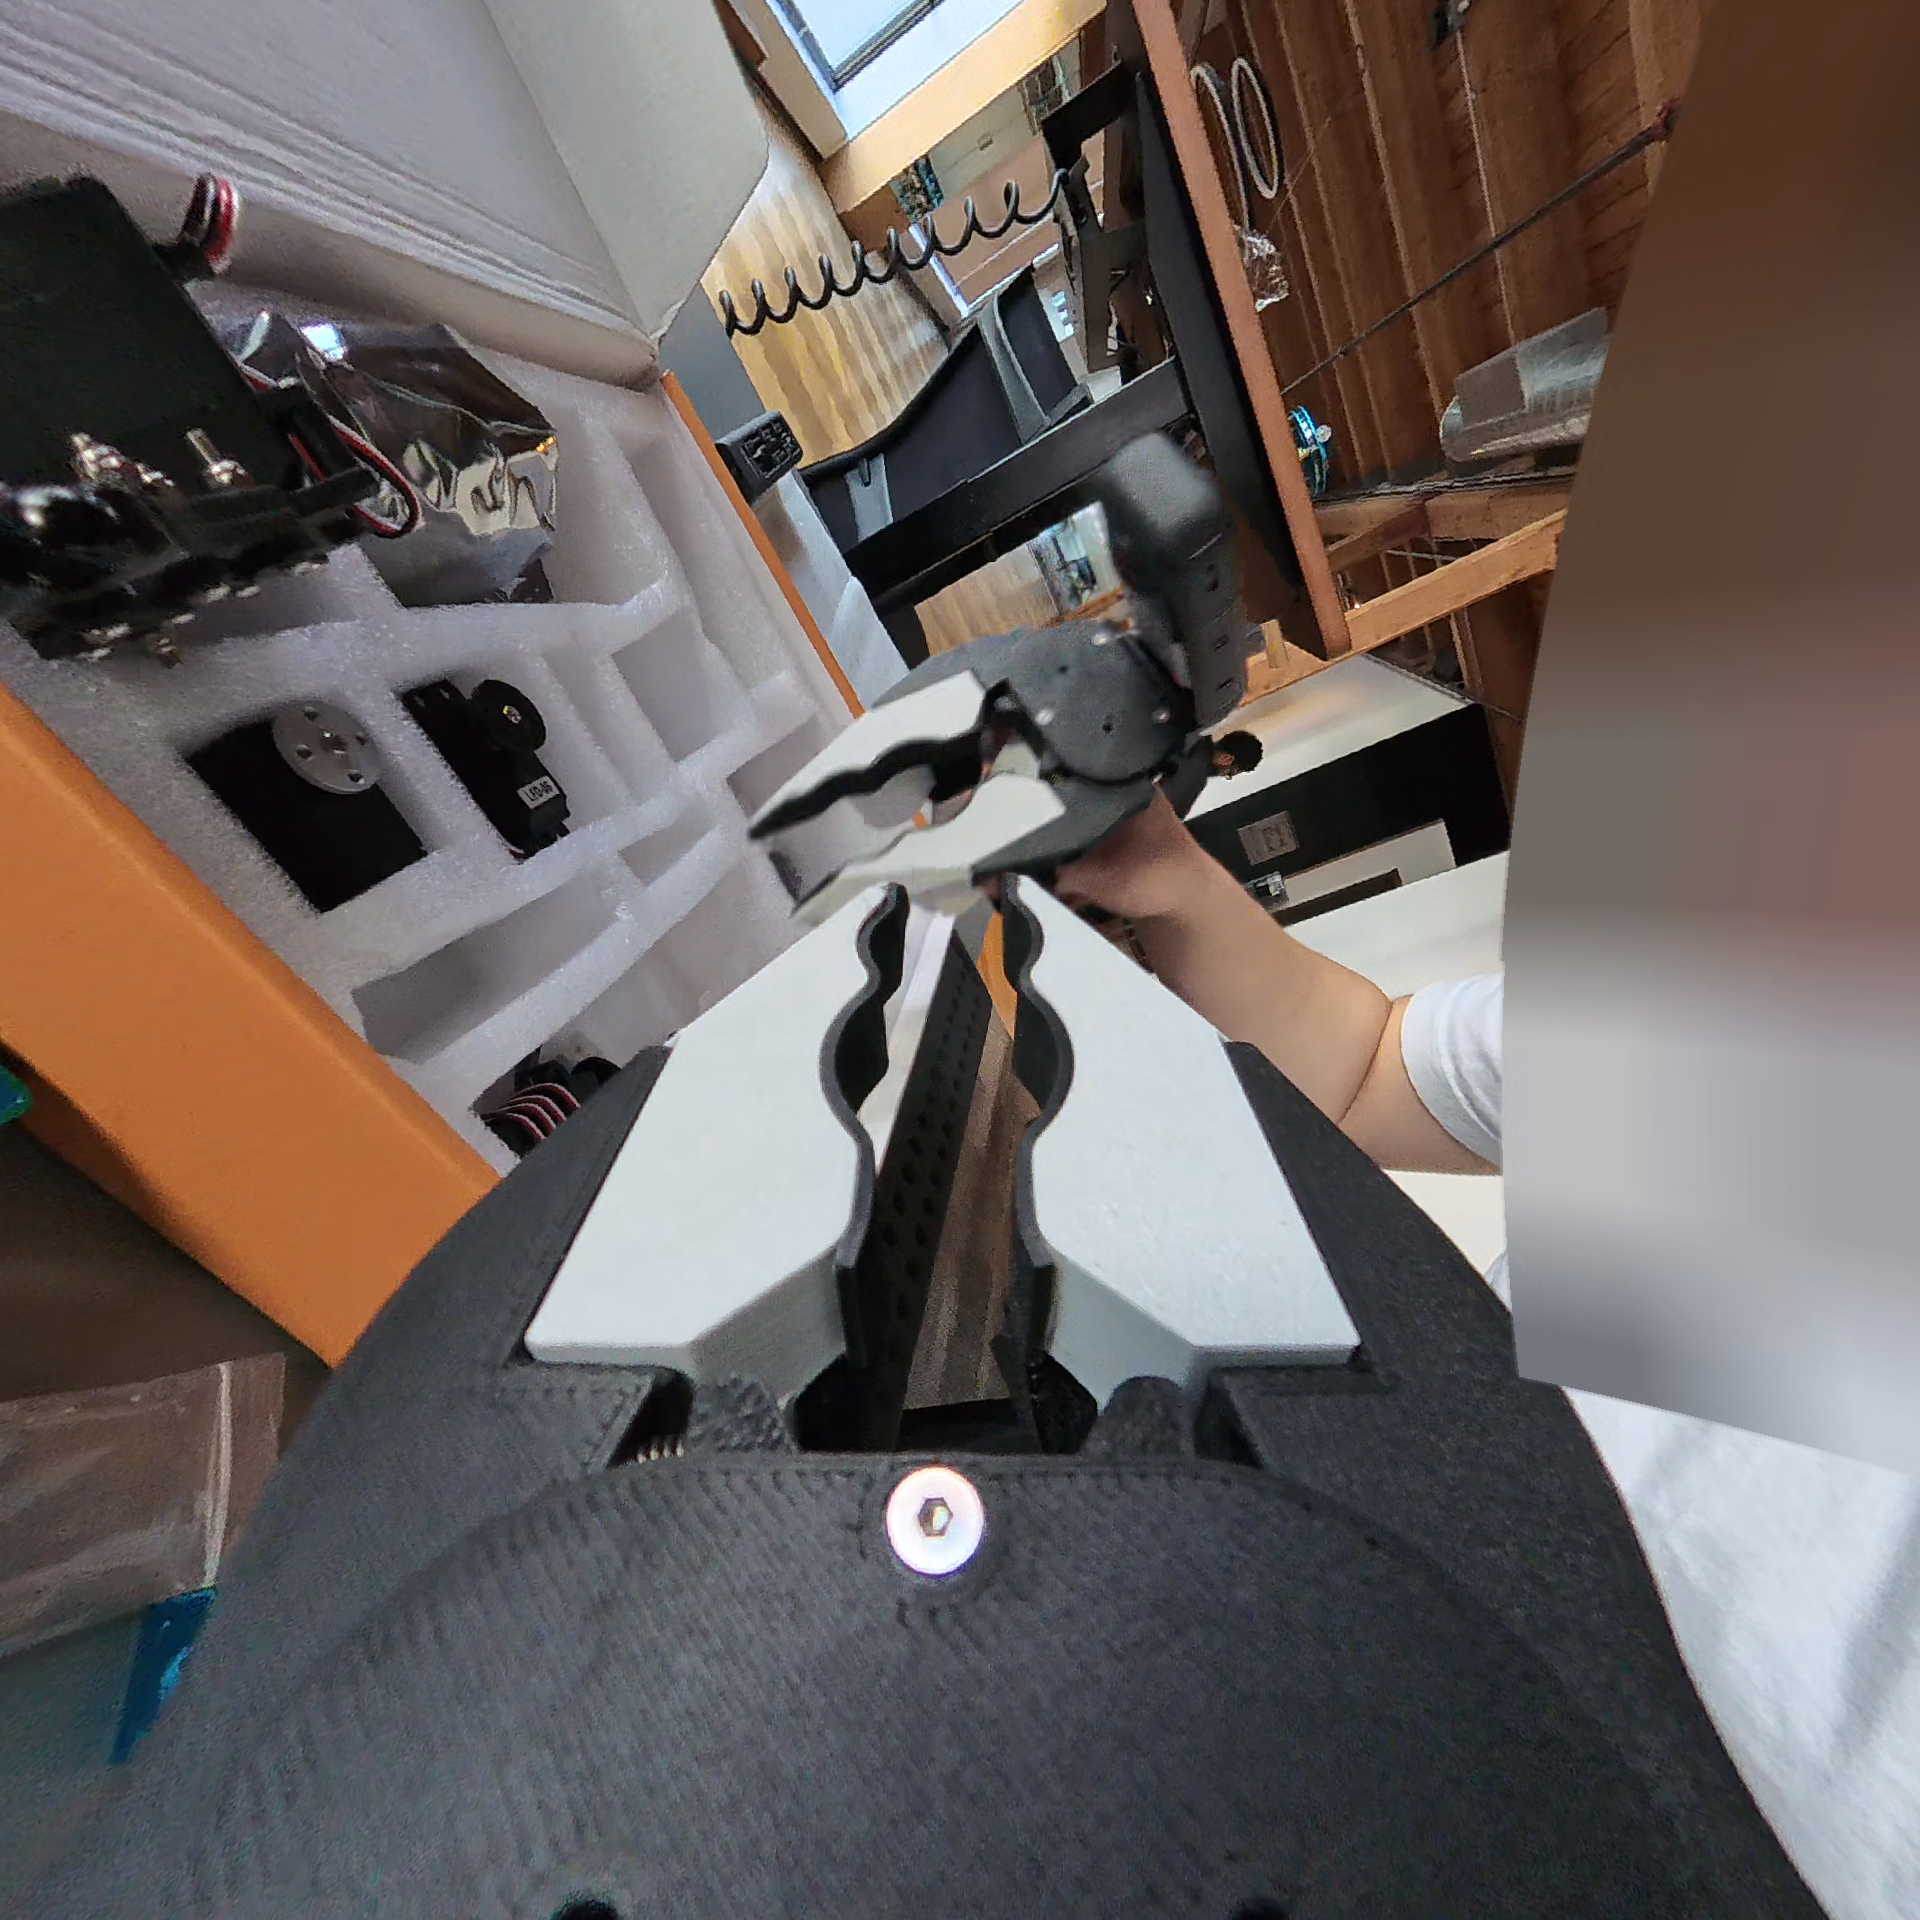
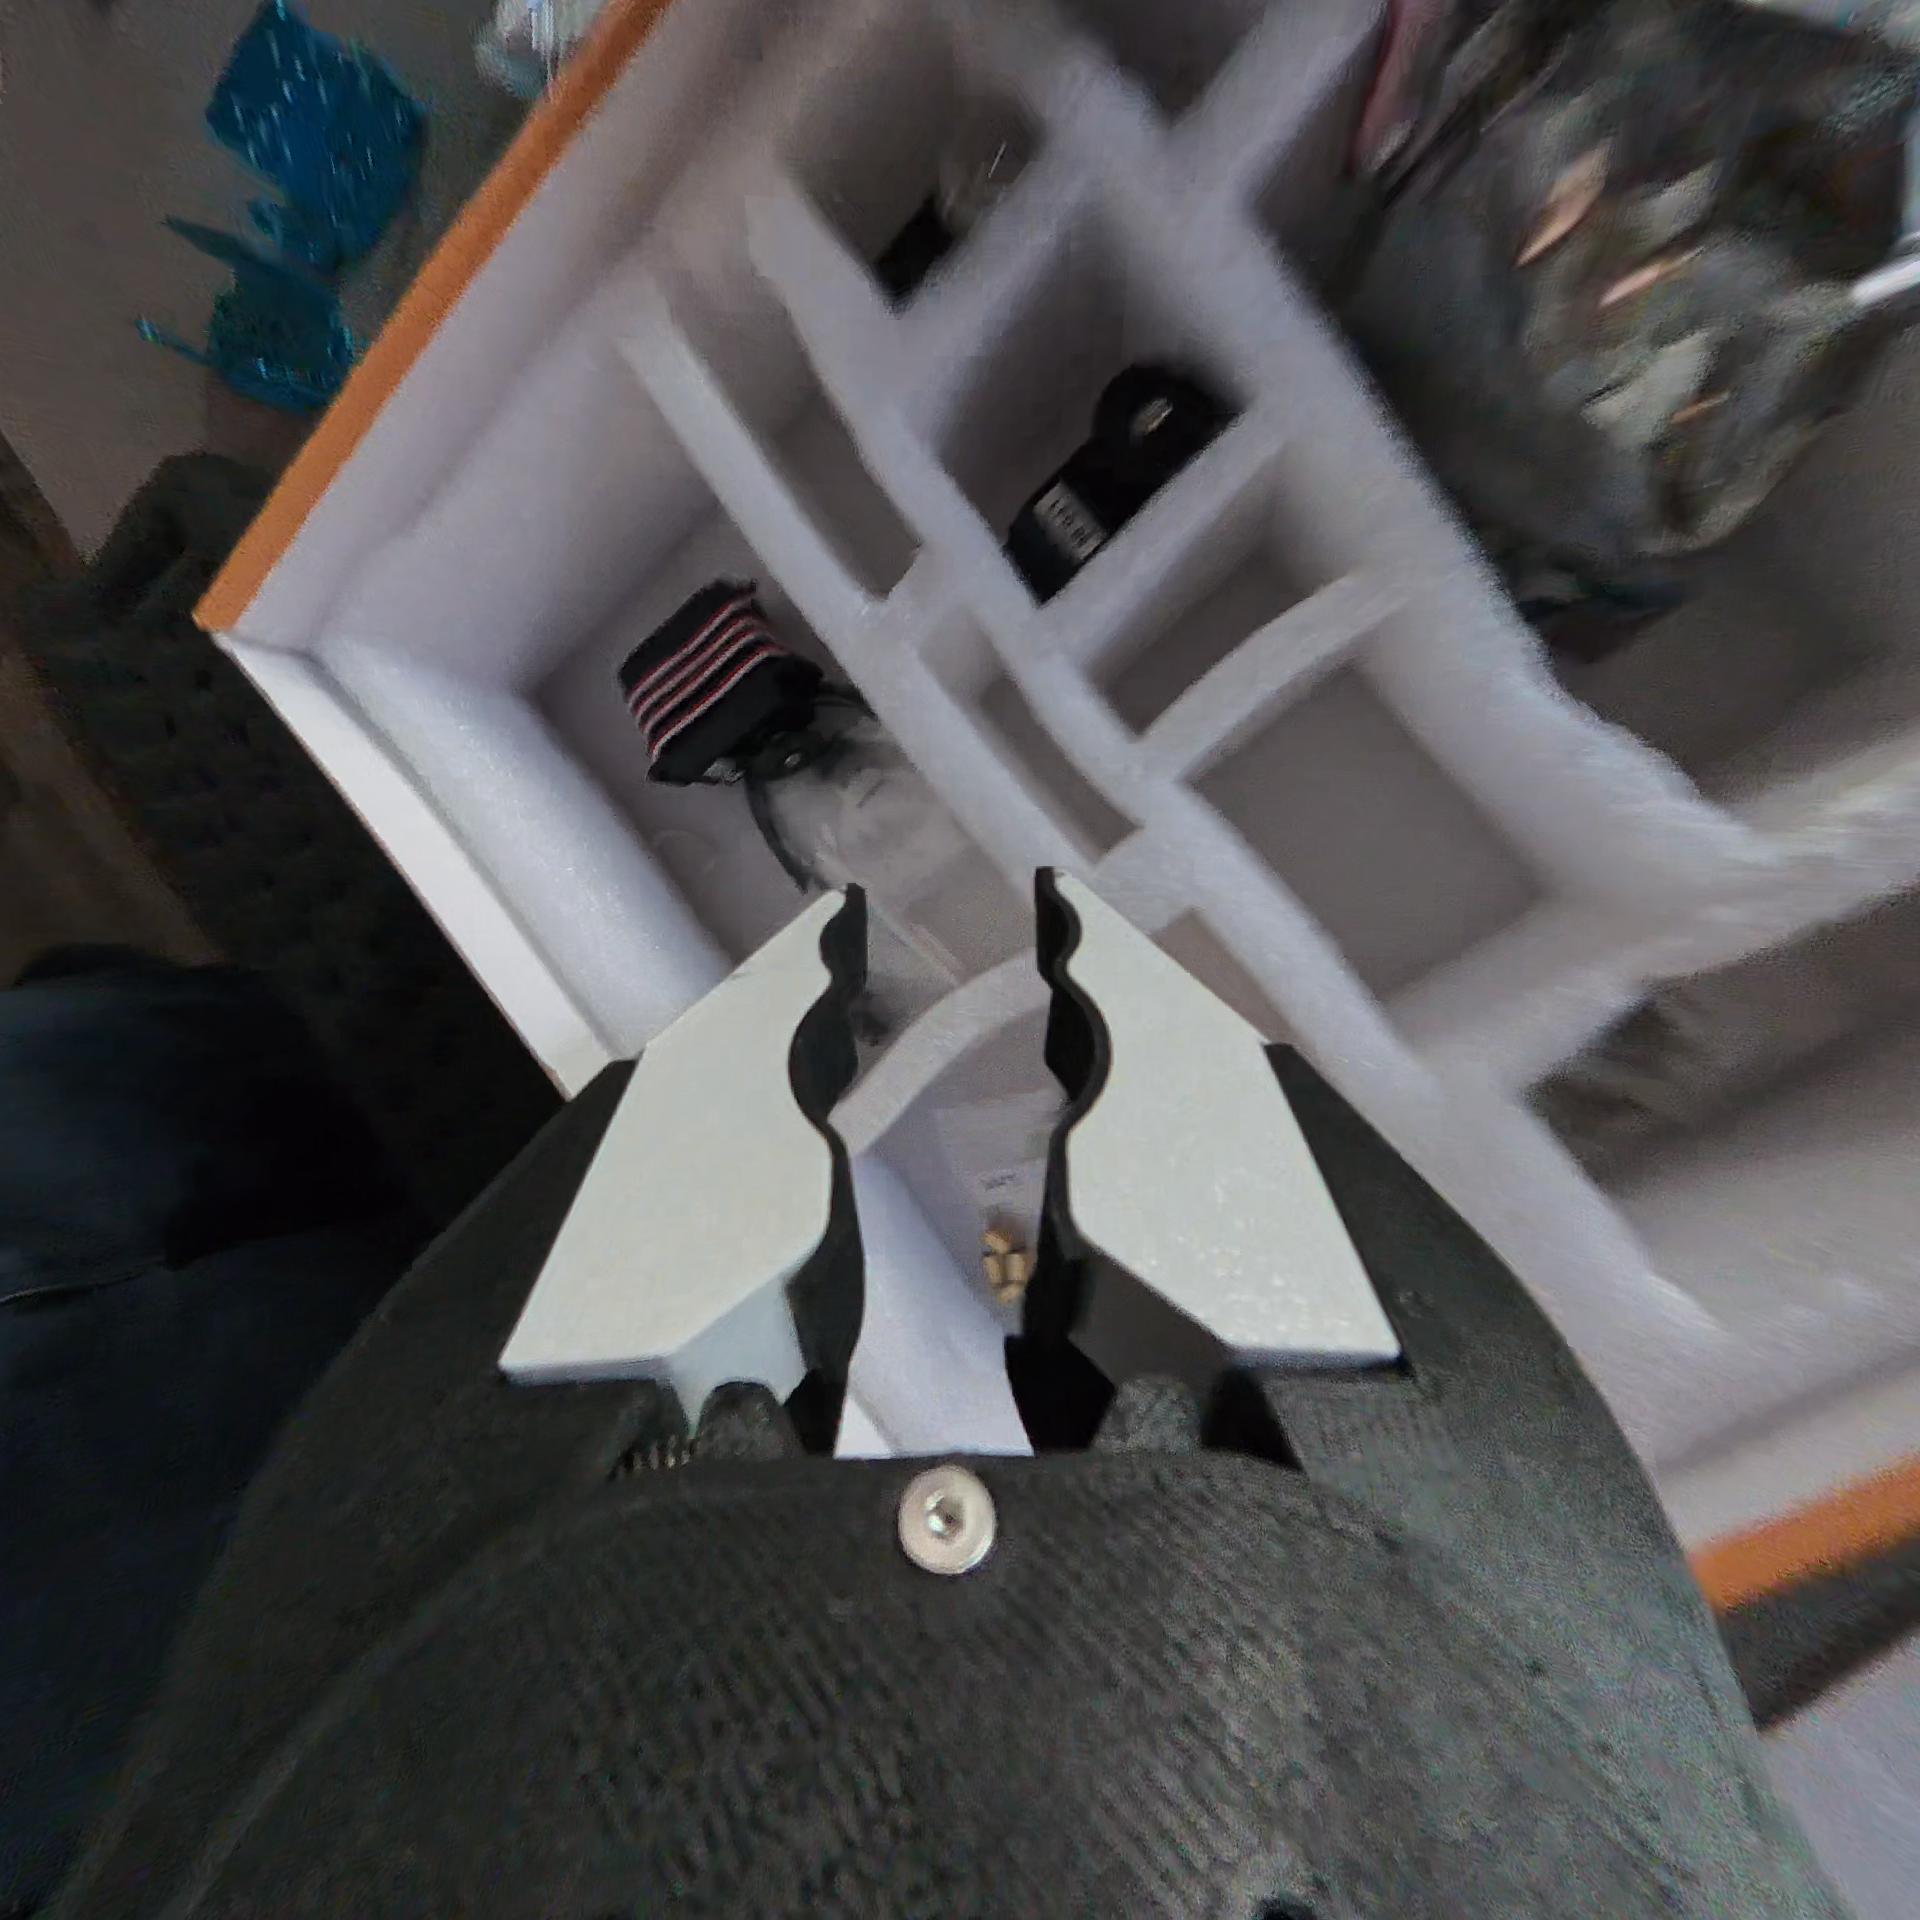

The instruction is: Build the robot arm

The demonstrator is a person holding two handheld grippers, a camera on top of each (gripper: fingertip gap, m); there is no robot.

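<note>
My left gripper (image 1: 951, 914) is shut on a long black perforated bar (image 1: 925, 1164) that runs along between its fingers. It points past an orange box (image 1: 208, 1039) with a white foam insert (image 1: 644, 831) holding two black servos (image 1: 312, 790) (image 1: 509, 748). My right gripper (image 2: 948, 888) is open and empty, hovering over the same foam insert (image 2: 935, 499), just above a clear bag (image 2: 862, 821) next to a striped cable bundle (image 2: 707, 675). It also shows in the left wrist view (image 1: 862, 842), held in a hand above my left fingertips.
A black board with switches (image 1: 125, 468) and a silver bag (image 1: 447, 457) sit in the box's far end. A servo (image 2: 1112, 468) fills a middle cell. Blue metal parts (image 2: 301, 135) lie outside the box. The person's arm (image 1: 1247, 997) reaches in from the right. Left tips to right tips: about 15 cm.
</note>
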